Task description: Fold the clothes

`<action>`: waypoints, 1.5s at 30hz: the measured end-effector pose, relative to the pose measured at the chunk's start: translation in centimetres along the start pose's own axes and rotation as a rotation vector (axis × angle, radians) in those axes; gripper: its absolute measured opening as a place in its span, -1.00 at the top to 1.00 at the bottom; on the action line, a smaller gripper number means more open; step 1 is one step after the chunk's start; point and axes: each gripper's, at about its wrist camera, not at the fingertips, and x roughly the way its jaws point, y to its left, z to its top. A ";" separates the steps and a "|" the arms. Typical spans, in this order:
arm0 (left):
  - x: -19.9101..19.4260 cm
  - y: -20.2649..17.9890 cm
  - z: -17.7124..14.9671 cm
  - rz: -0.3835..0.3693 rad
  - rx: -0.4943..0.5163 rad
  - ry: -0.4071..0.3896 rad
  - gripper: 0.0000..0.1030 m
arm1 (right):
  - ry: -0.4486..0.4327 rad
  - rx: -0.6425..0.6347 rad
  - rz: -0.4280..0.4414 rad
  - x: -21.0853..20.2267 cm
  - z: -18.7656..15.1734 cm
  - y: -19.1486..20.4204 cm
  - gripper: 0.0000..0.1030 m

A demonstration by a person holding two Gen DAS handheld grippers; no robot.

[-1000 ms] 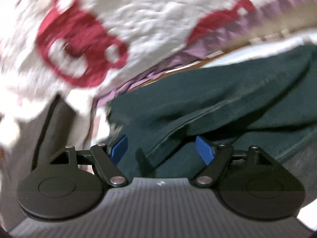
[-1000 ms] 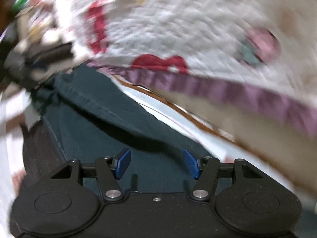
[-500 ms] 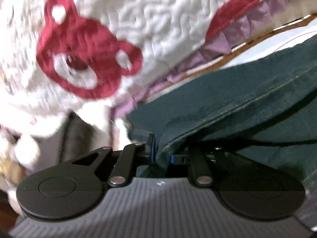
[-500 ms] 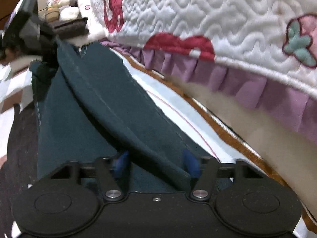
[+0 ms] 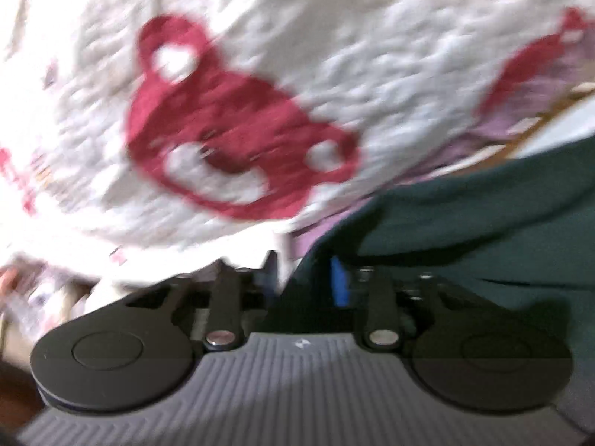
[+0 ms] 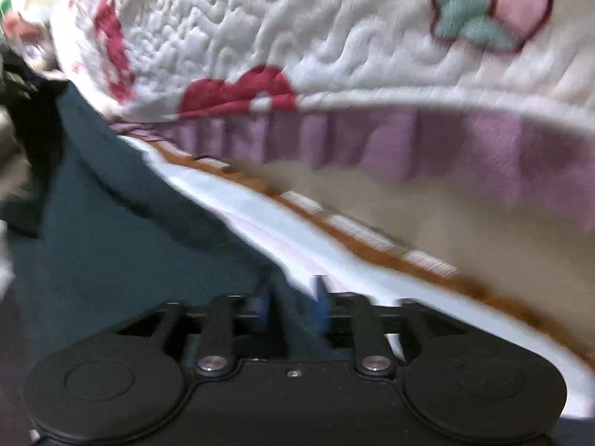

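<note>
A dark green garment (image 5: 483, 219) fills the right of the left wrist view. My left gripper (image 5: 303, 282) is shut on its edge, the cloth bunched between the blue pads (image 5: 339, 282). In the right wrist view the same dark green garment (image 6: 111, 252) stretches from the far left down to my right gripper (image 6: 292, 303), which is shut on another edge of it; the cloth passes between the blue pads (image 6: 320, 299). Both views are motion-blurred.
A white quilted bedspread (image 5: 334, 55) with red bear patches and a purple frill (image 6: 409, 145) hangs just beyond the garment. A pale sheet with a brown border (image 6: 334, 230) lies under it. Soft toys (image 6: 26, 37) sit at the far left.
Both grippers went from open to shut on the dark green garment's edges. Both have since moved with the cloth; the right one closed fully in the last half second.
</note>
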 end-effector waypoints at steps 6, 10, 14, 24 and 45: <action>0.4 -1.1 -3.0 -0.023 -0.167 0.036 -0.09 | -0.077 0.054 0.014 -5.5 0.8 0.5 -0.03; -2.0 -5.7 -7.2 -0.247 -0.052 -0.020 -0.09 | -0.120 0.156 0.144 -11.7 -2.0 0.9 -0.15; -4.2 -10.9 -10.7 -0.341 0.155 -0.066 -0.09 | -0.093 0.177 0.067 -16.4 -7.0 2.4 -0.17; -4.5 -13.3 -9.3 -0.341 0.165 -0.084 -0.13 | 0.055 -0.053 -0.250 -18.0 -12.8 4.4 -0.16; -2.5 -13.7 -9.4 -0.254 0.067 -0.104 0.75 | 0.109 0.010 -0.255 -19.5 -15.4 4.1 -0.20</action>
